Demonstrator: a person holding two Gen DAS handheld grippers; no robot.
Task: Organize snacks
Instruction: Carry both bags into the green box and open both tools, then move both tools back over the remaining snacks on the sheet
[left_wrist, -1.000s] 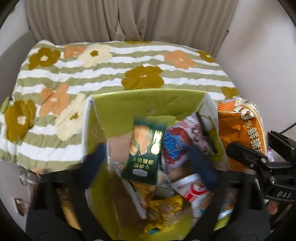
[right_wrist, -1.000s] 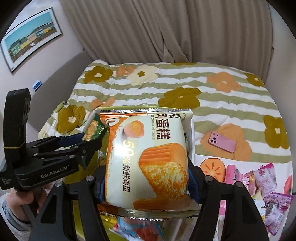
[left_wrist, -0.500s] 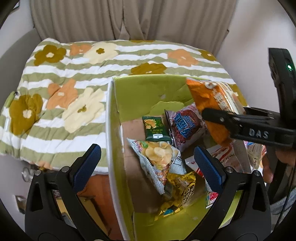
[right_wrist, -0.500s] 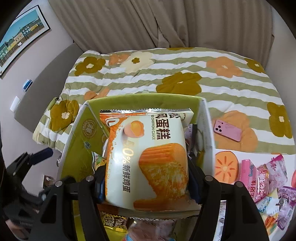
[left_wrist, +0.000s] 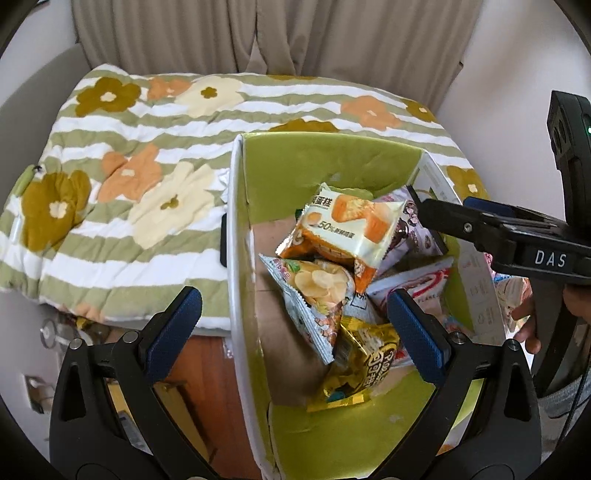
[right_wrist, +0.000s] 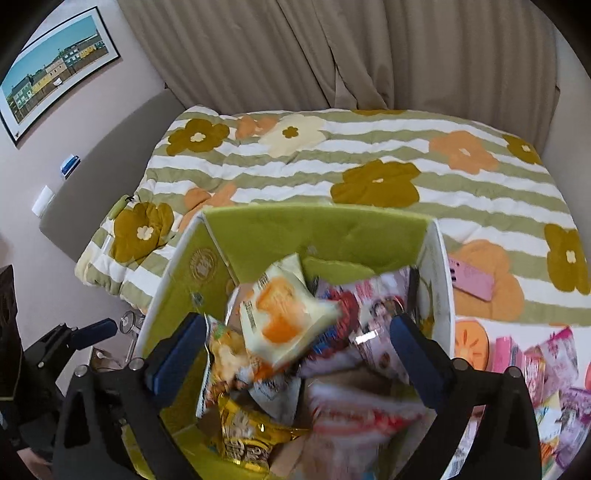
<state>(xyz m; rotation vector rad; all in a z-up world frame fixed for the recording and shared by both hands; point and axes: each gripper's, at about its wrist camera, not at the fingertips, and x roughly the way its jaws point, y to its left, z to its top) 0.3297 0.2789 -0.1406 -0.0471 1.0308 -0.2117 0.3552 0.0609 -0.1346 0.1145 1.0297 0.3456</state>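
Here, a chiffon cake packet (left_wrist: 347, 225) is lying on top of the snack pile inside the green box (left_wrist: 332, 155).

The right gripper (right_wrist: 297, 354) has just been opening, its jaws now standing wide apart with nothing pressing between them; the left gripper (left_wrist: 291, 325) is also gaping empty. The packet is looking light, puffy and slippery, so taking hold across its crimped edge seems safest for the soft cake inside.

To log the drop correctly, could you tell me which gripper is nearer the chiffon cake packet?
Right. The right gripper, jaws just opened, frames the chiffon cake packet; the left gripper hangs lower over the box.
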